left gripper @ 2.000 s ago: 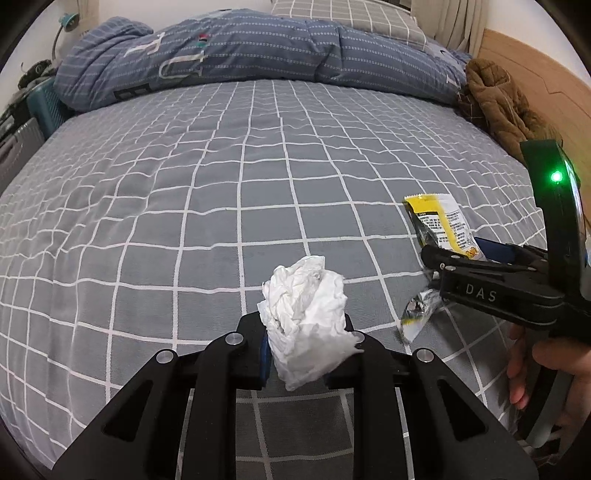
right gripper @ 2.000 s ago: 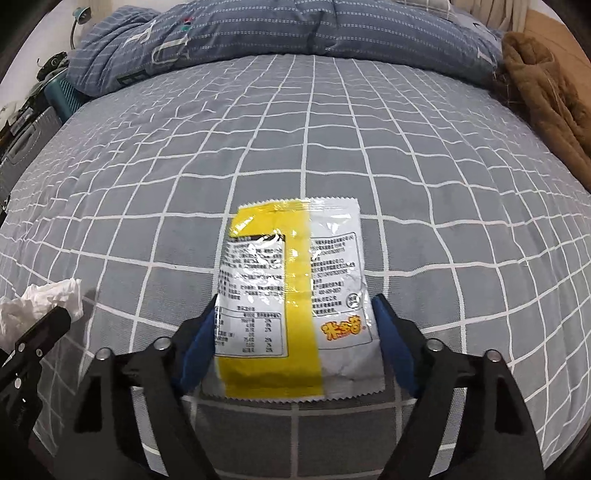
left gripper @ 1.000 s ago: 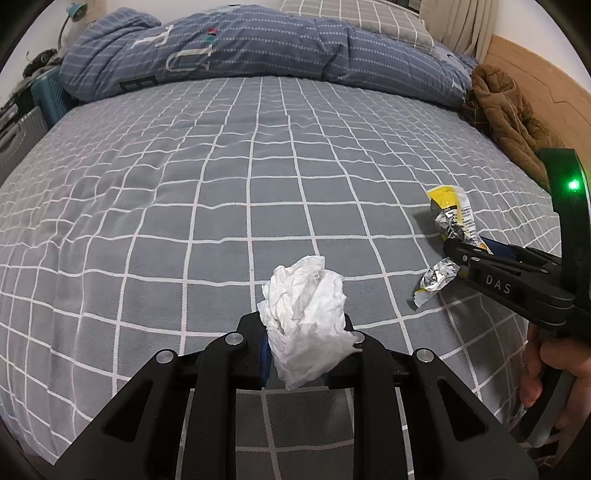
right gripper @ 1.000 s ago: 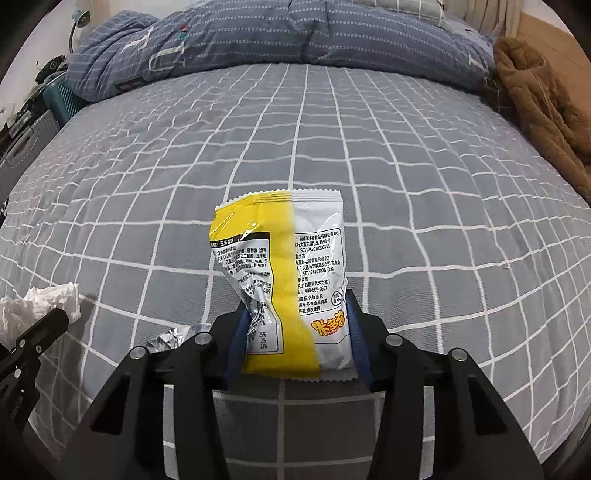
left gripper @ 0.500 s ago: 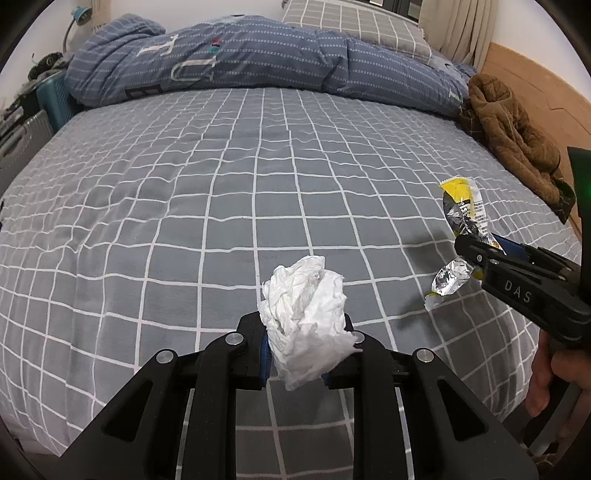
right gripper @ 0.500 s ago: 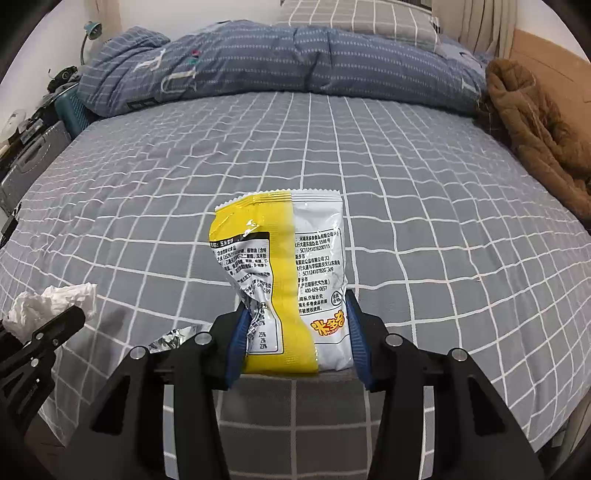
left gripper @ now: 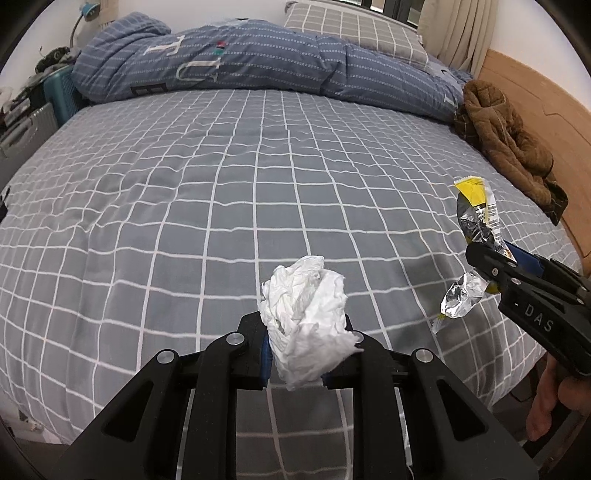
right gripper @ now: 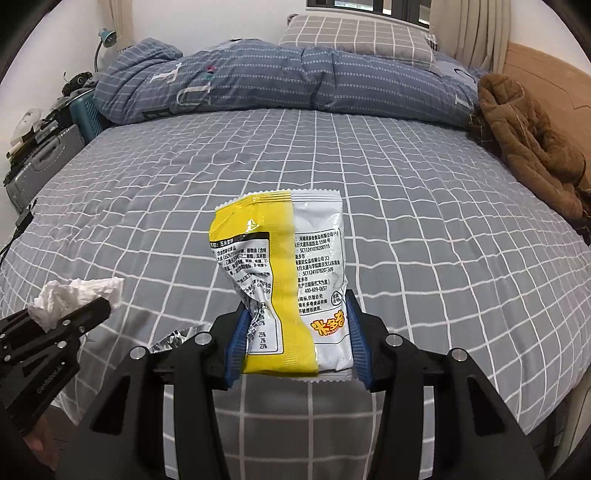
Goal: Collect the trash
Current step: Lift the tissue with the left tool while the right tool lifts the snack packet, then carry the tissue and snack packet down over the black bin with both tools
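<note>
My left gripper [left gripper: 303, 332] is shut on a crumpled white tissue [left gripper: 304, 314], held above the bed. In the right wrist view my right gripper [right gripper: 295, 325] is shut on the lower part of a yellow and silver snack bag [right gripper: 284, 266], which stands up between the blue pads. The left wrist view shows the right gripper [left gripper: 491, 266] at the right edge with that snack bag [left gripper: 476, 218]. A crumpled silver foil piece [left gripper: 461, 295] shows just under it; I cannot tell whether it hangs from the bag. At the lower left of the right wrist view are the left gripper [right gripper: 99, 306] and tissue [right gripper: 74, 299].
A bed with a grey checked sheet [left gripper: 221, 184] fills both views. A blue duvet [left gripper: 240, 66] and a pillow [right gripper: 354, 33] lie at the far end. A brown jacket [left gripper: 506, 136] lies by the wooden headboard [left gripper: 535, 92]. Suitcases [right gripper: 40, 162] stand at the left. A hand [left gripper: 554, 406] holds the right gripper.
The right gripper closed on the snack bag and lifted it off the sheet. Both grippers have since risen and drawn back from the bed, each with its item.
</note>
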### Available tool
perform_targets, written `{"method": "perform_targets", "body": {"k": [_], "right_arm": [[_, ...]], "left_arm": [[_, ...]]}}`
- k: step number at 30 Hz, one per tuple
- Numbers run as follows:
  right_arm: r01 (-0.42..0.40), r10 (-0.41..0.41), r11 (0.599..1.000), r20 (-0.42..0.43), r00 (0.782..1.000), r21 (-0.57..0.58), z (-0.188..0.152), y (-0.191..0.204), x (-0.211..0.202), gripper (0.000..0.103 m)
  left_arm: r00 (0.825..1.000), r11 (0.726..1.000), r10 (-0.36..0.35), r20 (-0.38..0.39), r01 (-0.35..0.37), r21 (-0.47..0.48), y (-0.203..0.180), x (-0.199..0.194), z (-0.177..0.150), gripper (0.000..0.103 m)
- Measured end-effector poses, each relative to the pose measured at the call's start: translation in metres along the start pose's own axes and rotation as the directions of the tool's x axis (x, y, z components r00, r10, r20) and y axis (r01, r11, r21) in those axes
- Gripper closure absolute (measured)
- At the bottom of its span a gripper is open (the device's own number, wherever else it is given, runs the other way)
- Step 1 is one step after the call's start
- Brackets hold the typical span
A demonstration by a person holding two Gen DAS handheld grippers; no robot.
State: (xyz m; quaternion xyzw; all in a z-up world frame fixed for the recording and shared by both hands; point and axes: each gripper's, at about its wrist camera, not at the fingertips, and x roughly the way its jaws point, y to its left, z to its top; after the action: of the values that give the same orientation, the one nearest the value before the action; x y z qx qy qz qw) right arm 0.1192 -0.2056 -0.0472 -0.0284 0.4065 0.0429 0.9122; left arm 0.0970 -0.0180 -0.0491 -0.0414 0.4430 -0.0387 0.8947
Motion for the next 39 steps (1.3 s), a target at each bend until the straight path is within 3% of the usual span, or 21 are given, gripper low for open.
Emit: {"method": "perform_targets", "body": {"k": [39], "right_arm": [[-0.051, 0.05, 0.999, 0.054, 0.997, 0.009, -0.055, 0.019, -0.09, 0.058]], "left_arm": [[0.999, 1.0, 0.013, 0.03, -0.013, -0.006, -0.015, -0.071, -0.063, 0.086]]}}
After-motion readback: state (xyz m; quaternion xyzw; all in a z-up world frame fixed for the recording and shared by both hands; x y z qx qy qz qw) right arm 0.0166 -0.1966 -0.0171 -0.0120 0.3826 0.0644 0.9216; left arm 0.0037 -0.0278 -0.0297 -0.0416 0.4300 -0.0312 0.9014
